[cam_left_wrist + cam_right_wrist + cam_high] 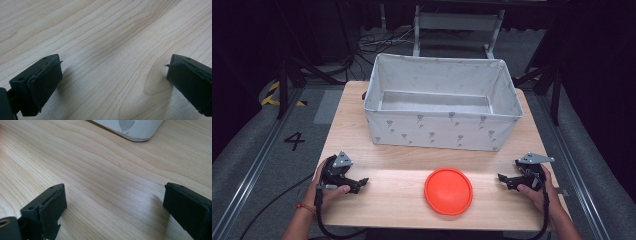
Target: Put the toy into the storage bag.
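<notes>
An orange round disc (448, 190) lies flat on the wooden table (392, 165), near its front edge and slightly right of centre. Behind it stands a white fabric bin (442, 127) with small grey prints, and its inside looks empty. My left gripper (362, 182) rests low at the table's front left, held by a hand, jaws pointing right toward the disc. In the left gripper view it (113, 75) is open over bare wood. My right gripper (503, 178) sits at the front right, pointing left at the disc. Its own view shows it (115, 202) open, nothing between its jaws.
A corner of the fabric bin (130, 128) shows at the top of the right gripper view. Cables lie on the floor behind the table, beside metal frame legs. A "4" is marked on the floor at left. Bare wood separates each gripper from the disc.
</notes>
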### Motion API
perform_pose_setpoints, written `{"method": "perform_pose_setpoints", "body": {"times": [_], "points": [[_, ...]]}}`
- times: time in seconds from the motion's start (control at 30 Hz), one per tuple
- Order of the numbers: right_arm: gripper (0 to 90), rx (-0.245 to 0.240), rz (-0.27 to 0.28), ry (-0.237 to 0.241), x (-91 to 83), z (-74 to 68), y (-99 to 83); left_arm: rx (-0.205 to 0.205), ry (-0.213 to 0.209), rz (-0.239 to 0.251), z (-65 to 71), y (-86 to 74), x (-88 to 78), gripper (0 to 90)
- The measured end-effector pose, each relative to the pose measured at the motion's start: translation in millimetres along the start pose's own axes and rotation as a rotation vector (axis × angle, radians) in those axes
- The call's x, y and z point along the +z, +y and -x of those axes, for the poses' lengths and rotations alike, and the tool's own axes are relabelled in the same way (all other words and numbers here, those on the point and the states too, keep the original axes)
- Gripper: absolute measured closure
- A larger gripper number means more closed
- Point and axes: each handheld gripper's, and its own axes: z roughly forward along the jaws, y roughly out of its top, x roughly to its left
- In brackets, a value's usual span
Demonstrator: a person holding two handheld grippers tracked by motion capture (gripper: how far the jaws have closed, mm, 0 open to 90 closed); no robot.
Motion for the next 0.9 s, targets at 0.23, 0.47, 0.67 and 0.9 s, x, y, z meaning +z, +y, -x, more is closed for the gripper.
{"method": "perform_pose_setpoints", "body": {"times": [0.23, 0.47, 0.67, 0.9], "points": [[5.8, -0.008, 0.002, 0.016, -0.7, 1.9, -0.6, -0.004, 0.003, 0.001, 0.1, -0.2, -0.1, 0.5], [13.6, 0.007, 0.009, 0.000, -2.8, 2.9, -1.1, -0.001, 0.002, -0.001, -0.3, -0.2, -0.4, 0.5], [20.1, -0.023, 0.018, 0.021, -6.1, -0.6, 1.4, 0.012, -0.006, -0.001, -2.1, -0.1, -0.5, 0.5], [22.0, -0.046, 0.041, 0.055, -11.7, -14.7, 10.2, 0.015, -0.007, -0.001, -2.4, 0.0, -0.5, 0.5]]}}
